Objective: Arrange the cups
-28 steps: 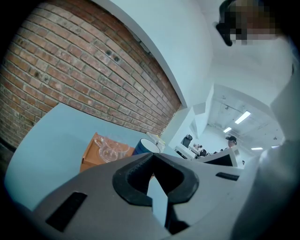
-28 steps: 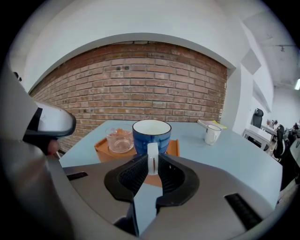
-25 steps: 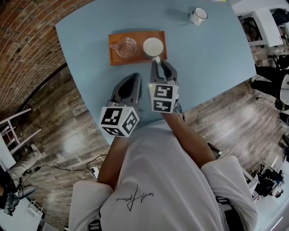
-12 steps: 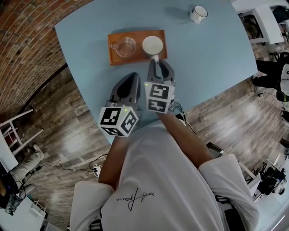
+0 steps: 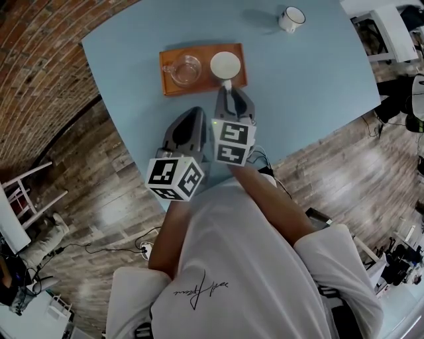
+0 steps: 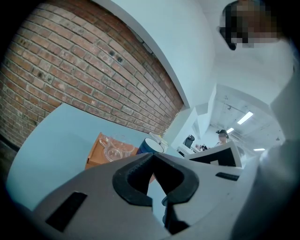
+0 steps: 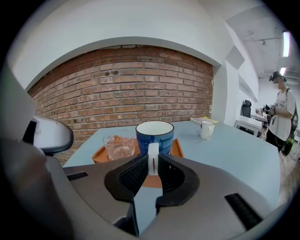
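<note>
A blue cup point(image 5: 225, 65) with a white inside stands at the right end of an orange tray point(image 5: 202, 87), next to a clear glass cup point(image 5: 185, 69). My right gripper point(image 5: 227, 88) reaches to the tray's near edge and is shut on the blue cup's white handle point(image 7: 153, 159), which stands upright between the jaws in front of the blue cup point(image 7: 154, 135). The glass cup point(image 7: 118, 146) is to its left. My left gripper point(image 5: 196, 114) hovers over the table nearer to me, shut and holding nothing. In its view the left gripper point(image 6: 152, 157) points toward the tray point(image 6: 93, 154).
A small white mug point(image 5: 290, 20) stands alone at the far right of the blue table point(image 5: 311, 79), also seen as the white mug point(image 7: 205, 129). A brick wall point(image 7: 122, 84) lies beyond the table. A person point(image 7: 281, 117) stands far off at the right.
My right gripper has rolled slightly and its marker cube has shifted a little left. The blue cup stays on the tray. The left gripper has not moved.
</note>
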Available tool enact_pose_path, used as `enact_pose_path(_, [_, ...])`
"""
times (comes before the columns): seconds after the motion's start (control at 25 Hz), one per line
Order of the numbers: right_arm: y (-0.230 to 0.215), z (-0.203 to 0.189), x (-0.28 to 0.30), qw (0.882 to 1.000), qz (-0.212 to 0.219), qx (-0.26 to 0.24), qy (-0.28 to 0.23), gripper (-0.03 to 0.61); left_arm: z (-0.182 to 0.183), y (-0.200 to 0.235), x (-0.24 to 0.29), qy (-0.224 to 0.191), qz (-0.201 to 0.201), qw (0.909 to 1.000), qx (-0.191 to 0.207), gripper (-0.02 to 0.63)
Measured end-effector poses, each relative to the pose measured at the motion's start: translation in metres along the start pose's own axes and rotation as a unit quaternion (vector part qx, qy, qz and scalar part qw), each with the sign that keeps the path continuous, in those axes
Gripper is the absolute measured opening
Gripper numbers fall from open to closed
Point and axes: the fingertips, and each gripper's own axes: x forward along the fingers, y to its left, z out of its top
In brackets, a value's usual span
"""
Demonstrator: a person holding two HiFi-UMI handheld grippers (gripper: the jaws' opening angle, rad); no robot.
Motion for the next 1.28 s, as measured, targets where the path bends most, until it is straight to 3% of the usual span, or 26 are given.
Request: enact_pose_path(1.28, [-0.010, 0.001, -0.028, 0.999, 0.026, 0.037, 0.007, 0.074, 0.003, 0.008, -0.004, -0.011, 0.006, 0.9999, 0.000, 0.009])
